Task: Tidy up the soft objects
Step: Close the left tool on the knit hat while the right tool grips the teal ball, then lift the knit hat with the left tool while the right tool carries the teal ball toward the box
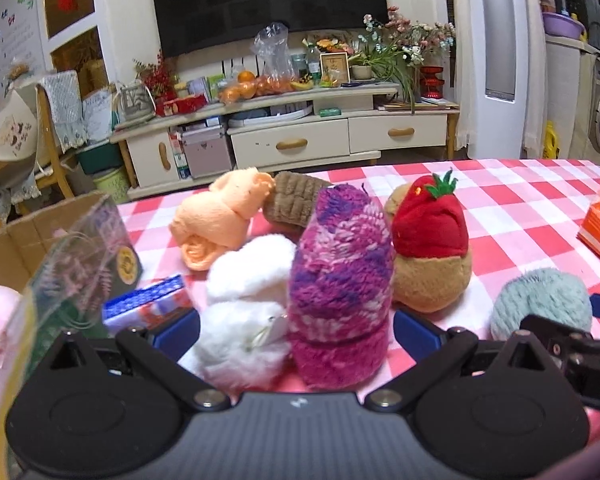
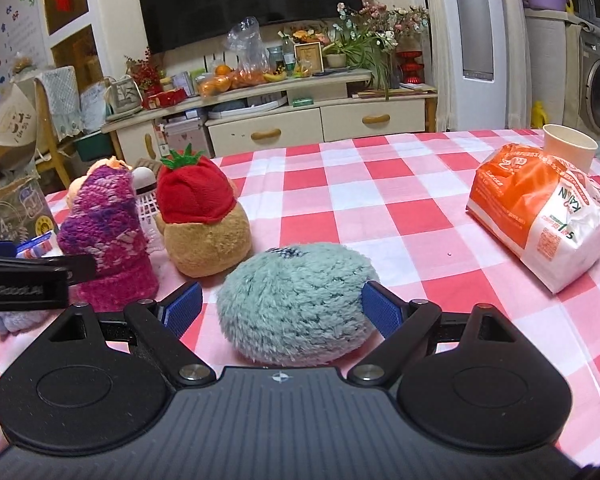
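My left gripper [image 1: 296, 328] is open around a pink-and-purple knitted roll [image 1: 340, 280] and a white fluffy roll [image 1: 248, 308], both standing on the checked tablecloth. Behind them lie an orange cloth bundle [image 1: 220, 220], a brown ribbed roll [image 1: 292, 200] and a brown plush with a red strawberry cap [image 1: 428, 248]. My right gripper [image 2: 282, 310] is open around a teal fluffy ball [image 2: 296, 300]; its pads sit beside the ball's sides. The ball also shows in the left wrist view [image 1: 540, 300]. The knitted roll [image 2: 108, 240] and strawberry plush [image 2: 204, 224] stand to the left in the right wrist view.
A cardboard box [image 1: 28, 232] with packets [image 1: 80, 256] stands at the left table edge, a small blue-and-red box [image 1: 148, 304] beside it. An orange-and-white tissue pack [image 2: 536, 216] and a paper cup [image 2: 568, 148] sit at the right. Red-and-white tablecloth [image 2: 380, 200] stretches between.
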Available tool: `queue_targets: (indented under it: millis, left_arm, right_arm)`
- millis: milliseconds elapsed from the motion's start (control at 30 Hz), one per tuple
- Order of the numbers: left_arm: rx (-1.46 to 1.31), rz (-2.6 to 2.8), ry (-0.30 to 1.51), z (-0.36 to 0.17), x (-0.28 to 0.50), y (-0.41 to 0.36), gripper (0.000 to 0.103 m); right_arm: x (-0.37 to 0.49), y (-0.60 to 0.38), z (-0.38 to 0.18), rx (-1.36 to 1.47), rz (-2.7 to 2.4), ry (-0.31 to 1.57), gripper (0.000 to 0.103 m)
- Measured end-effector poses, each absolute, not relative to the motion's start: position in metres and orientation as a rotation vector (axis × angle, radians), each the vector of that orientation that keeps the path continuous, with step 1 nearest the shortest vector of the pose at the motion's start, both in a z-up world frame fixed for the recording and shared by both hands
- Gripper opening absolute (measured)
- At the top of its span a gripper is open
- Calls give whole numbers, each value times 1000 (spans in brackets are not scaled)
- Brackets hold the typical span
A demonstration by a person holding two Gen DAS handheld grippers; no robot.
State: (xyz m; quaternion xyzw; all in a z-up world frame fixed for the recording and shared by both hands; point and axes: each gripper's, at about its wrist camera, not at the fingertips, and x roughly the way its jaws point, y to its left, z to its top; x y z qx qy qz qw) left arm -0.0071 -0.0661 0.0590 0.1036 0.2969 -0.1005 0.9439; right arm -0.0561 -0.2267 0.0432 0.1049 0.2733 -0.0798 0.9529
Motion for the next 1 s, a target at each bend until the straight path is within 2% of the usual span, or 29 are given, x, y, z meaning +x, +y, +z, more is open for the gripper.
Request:
queue_targets:
  millis: [300,467,567,700,1000]
  left_arm:
    - [200,-192,622,45,17,-84,102]
    - [211,-191,631,42,23,-88,91]
    - [197,-197,638,43,26,-88,81]
    - [187,-224,642,44,25,-88,61]
    - [150,-247,661,47,24,-82,57]
  right_arm:
    - [-38,-243,42,193,-148,584,103]
    - [-31,-243,38,150,-162,609,103]
    - [-28,-244,35,151,-167,629,103]
    - [-24,-246,32,159,-172,640,103]
    - [-21,-246,30,189,-182,627,103]
